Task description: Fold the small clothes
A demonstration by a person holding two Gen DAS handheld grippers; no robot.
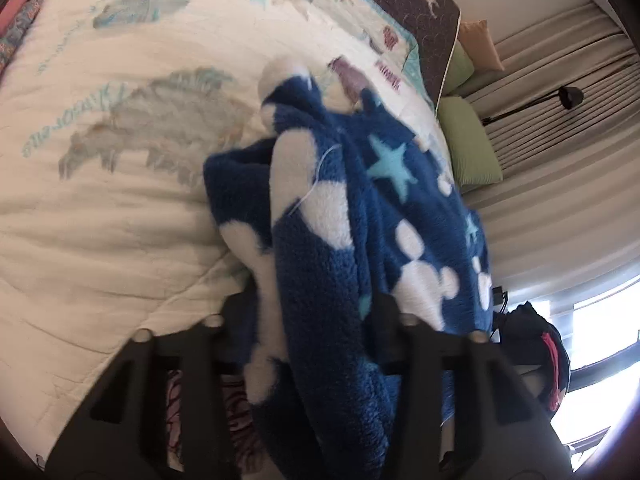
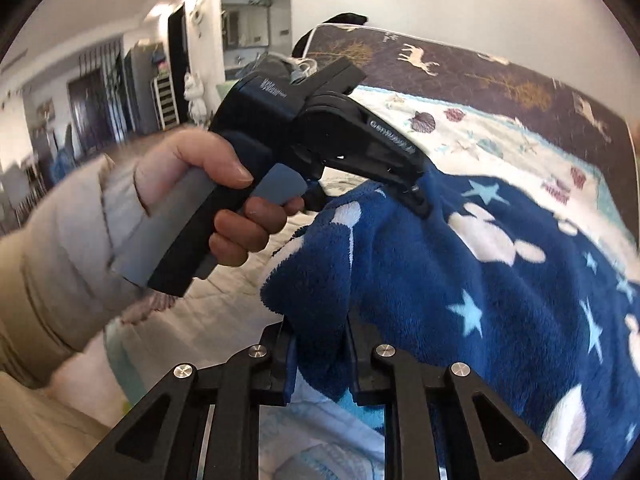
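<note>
1. The bed [image 1: 100, 240], under a white quilt printed with feathers and shells, carries the work; a dark deer-patterned cover [image 2: 500, 76] lies at its far side.
2. The blue fleece garment [image 1: 360, 220], scattered with white mouse-head shapes and pale stars, is bunched and lifted off the quilt, hanging between both tools.
3. The left gripper [image 1: 312, 320] has thick fleece filling the gap between its fingers, clamped on a fold.
4. The right gripper [image 2: 318, 340] is closed on a narrow edge of the same garment, near the person's hand [image 2: 208, 184].
5. The step in hand looks like picking up to spread out. Next, I judge, the two grips need drawing apart so the fleece lies flat on the quilt.
</note>
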